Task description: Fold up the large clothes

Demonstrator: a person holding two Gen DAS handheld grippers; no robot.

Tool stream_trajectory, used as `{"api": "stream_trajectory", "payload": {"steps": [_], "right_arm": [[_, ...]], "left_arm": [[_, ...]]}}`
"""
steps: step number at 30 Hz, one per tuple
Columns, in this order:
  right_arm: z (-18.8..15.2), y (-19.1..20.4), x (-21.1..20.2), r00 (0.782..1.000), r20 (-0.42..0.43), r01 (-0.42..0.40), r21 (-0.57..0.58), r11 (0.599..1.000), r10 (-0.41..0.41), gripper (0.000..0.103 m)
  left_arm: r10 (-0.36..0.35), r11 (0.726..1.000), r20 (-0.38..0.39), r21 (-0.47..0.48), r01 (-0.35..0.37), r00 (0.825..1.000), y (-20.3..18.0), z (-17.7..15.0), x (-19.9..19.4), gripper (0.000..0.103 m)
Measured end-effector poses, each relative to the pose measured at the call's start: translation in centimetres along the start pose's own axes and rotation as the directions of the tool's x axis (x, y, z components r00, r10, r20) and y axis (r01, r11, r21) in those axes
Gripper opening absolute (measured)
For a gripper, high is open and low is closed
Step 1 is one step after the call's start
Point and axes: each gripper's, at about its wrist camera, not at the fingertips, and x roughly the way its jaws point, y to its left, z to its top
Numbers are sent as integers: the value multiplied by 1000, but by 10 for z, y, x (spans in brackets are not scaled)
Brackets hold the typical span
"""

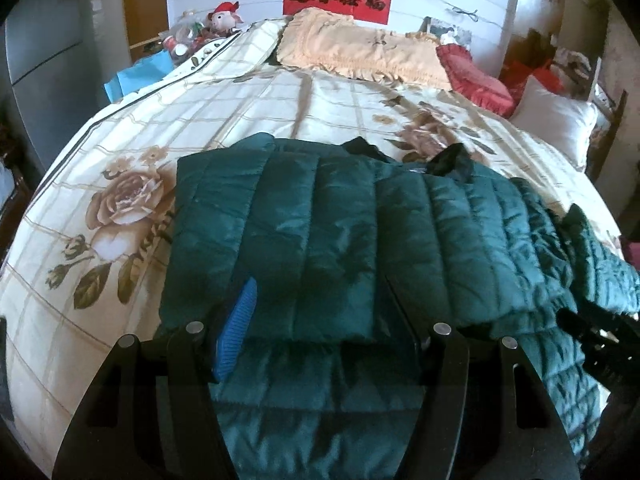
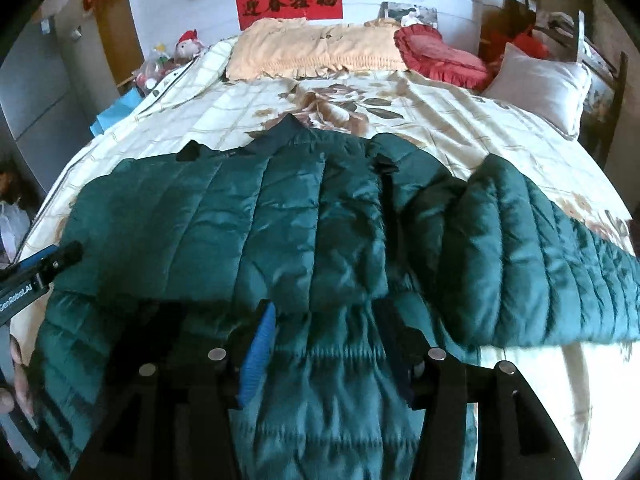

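Note:
A dark green quilted jacket (image 1: pixel 320 208) lies spread on the bed, collar toward the headboard. One panel is folded across its body, and the fold's edge runs just ahead of my fingers. In the right wrist view the jacket (image 2: pixel 280 220) has one sleeve (image 2: pixel 540 260) stretched out to the right. My left gripper (image 1: pixel 318 292) hovers over the jacket's lower part, jaws apart, its blue pad (image 1: pixel 236 328) clear of the cloth. My right gripper (image 2: pixel 326 312) is also open above the hem area. Each gripper shows at the edge of the other's view.
The bed has a cream checked sheet (image 1: pixel 120 152) with brown roses. At its head lie a peach ruffled pillow (image 2: pixel 312 52), a red cushion (image 2: pixel 436 60) and a white pillow (image 2: pixel 544 84). A blue bag (image 1: pixel 136 76) and toys sit by the left side. A hand (image 2: pixel 16 364) shows at the left edge.

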Motion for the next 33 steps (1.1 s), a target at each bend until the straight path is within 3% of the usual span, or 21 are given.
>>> {"api": "stream_trajectory", "payload": {"steps": [6, 12, 33], "right_arm": [[-18, -4, -14, 1000, 3, -16, 27, 1000, 16, 59], [-31, -1, -22, 1000, 5, -26, 26, 999, 26, 59], [-34, 25, -47, 997, 45, -56, -19, 998, 57, 64]], "left_arm": [[-24, 1000, 12, 10, 23, 1000, -13, -12, -15, 64], [-27, 999, 44, 31, 26, 999, -24, -21, -33, 64], [-14, 999, 101, 42, 10, 995, -28, -32, -58, 64]]}}
